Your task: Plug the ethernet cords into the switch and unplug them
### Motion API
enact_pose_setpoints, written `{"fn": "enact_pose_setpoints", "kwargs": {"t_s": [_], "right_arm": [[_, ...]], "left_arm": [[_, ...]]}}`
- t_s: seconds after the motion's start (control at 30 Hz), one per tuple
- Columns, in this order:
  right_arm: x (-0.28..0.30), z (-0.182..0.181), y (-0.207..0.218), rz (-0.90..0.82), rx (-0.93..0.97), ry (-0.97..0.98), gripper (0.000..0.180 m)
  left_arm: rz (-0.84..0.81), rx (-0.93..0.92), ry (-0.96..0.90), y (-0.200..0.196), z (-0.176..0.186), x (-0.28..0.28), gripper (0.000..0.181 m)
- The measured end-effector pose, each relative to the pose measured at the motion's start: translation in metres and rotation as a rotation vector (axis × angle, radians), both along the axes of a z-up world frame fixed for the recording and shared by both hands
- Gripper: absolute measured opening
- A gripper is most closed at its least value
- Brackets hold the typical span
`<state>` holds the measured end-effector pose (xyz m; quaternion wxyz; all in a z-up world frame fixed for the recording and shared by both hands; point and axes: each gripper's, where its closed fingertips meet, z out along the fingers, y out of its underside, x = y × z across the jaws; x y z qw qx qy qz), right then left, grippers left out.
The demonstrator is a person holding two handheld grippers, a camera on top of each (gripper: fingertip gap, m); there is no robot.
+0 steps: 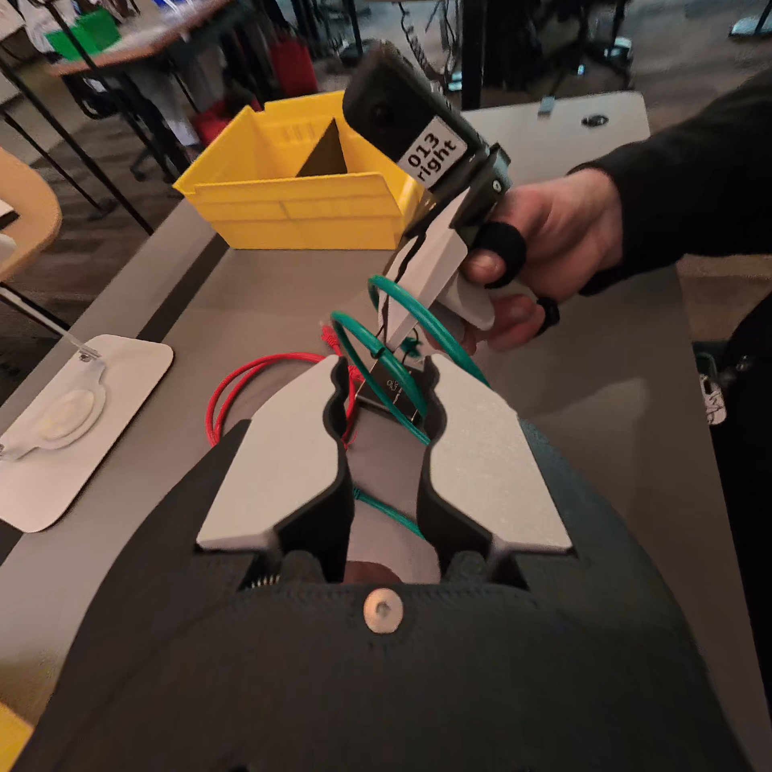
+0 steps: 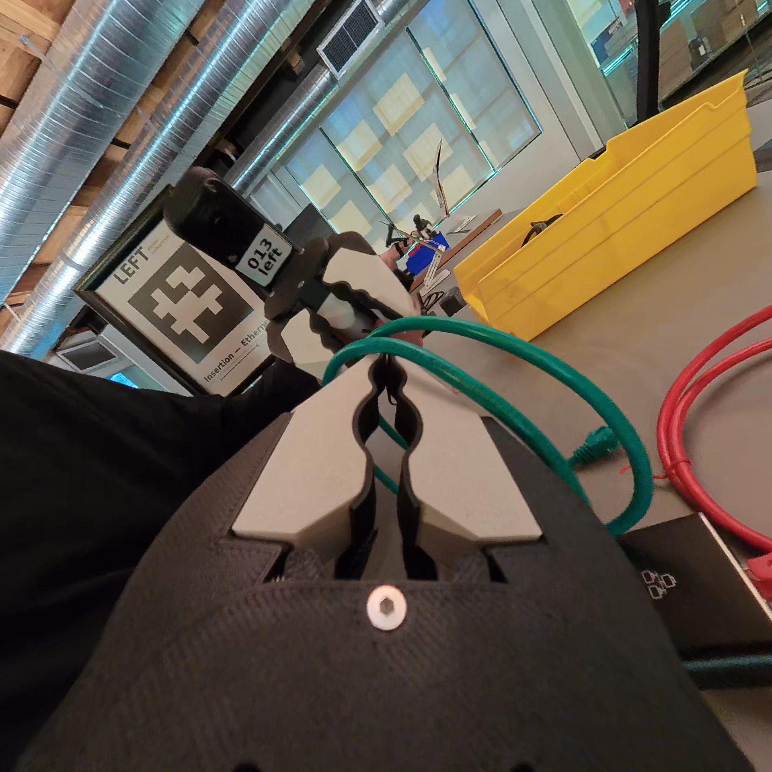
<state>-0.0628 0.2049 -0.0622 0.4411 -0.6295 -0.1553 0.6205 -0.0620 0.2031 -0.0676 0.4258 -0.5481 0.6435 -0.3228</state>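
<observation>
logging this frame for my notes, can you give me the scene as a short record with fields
surface: grey table
switch: small black box on the table, between the left gripper's fingertips, not gripped
green cord: coiled in loops, held up over the switch
red cord: coiled on the table, left of the switch
left gripper: open
right gripper: shut on the green cord's black tie
yellow bin: at the far edge
</observation>
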Motion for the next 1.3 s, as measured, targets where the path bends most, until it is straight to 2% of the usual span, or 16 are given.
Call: {"fn": "enact_pose_setpoints", "kwargs": {"t_s": [0.3,0.43,0.67,0.97,1.1,1.3], "right_arm": [[-0.001,-0.004,0.002,-0.006,-0.014,-0.006,0.000],[-0.003,-0.005,0.004,-0.016,-0.011,-0.005,0.000],[-0.003,-0.008,0.007,-0.012,-0.027,0.011,0.000],[-0.005,-0.009,0.006,-0.002,-0.040,0.024,0.000],[-0.007,-0.007,0.006,0.006,-0.038,0.029,0.000],[-0.009,-0.008,0.006,0.010,-0.039,0.026,0.000]], "left_arm": [[-0.012,-0.100,-0.134,0.015,0.007,-0.011,0.026],[-0.123,-0.277,-0.213,0.008,0.014,-0.014,0.020],[-0.084,-0.217,-0.199,0.023,0.007,-0.013,0.014],[-0.140,0.026,-0.142,0.018,0.000,-0.008,0.013],[-0.151,0.080,-0.104,0.016,-0.009,-0.005,0.016],[-0.146,0.147,-0.127,0.011,0.000,-0.002,0.011]]}}
